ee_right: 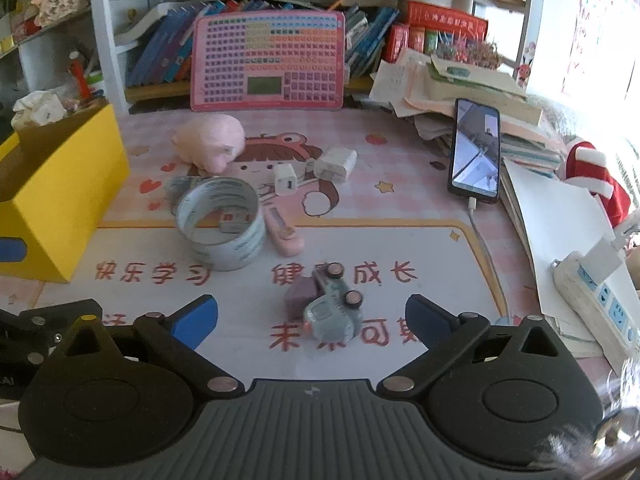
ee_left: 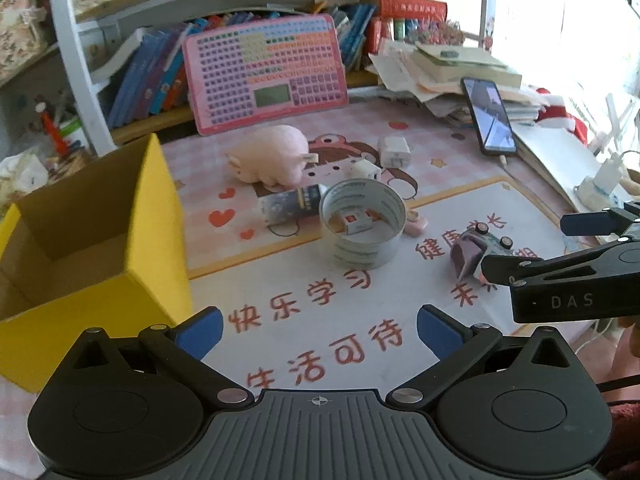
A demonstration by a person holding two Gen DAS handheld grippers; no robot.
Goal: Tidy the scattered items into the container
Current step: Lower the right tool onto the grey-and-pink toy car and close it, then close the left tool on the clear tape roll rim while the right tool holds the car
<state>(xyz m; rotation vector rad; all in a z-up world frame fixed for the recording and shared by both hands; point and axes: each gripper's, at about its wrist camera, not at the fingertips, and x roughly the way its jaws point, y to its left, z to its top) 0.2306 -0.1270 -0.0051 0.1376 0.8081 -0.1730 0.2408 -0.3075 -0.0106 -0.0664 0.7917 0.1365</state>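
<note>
A yellow cardboard box [ee_left: 96, 248] stands open at the left; it also shows in the right wrist view [ee_right: 60, 196]. Scattered on the desk mat are a pink toy pig [ee_left: 272, 158], a roll of tape [ee_left: 362, 222] with a small red and white item inside, a dark tube [ee_left: 290, 204] behind it, two white chargers [ee_left: 394, 151], a pink eraser-like stick [ee_right: 282, 232] and a toy truck [ee_right: 328, 306] lying on its side. My left gripper [ee_left: 320, 330] is open and empty, near the box. My right gripper [ee_right: 312, 320] is open, with the truck between its fingers.
A pink keyboard toy [ee_left: 266, 74] leans on the bookshelf at the back. A phone [ee_right: 476, 152] on a cable leans on a paper stack [ee_right: 460, 92] at the right. A power strip [ee_right: 600, 296] lies at the far right.
</note>
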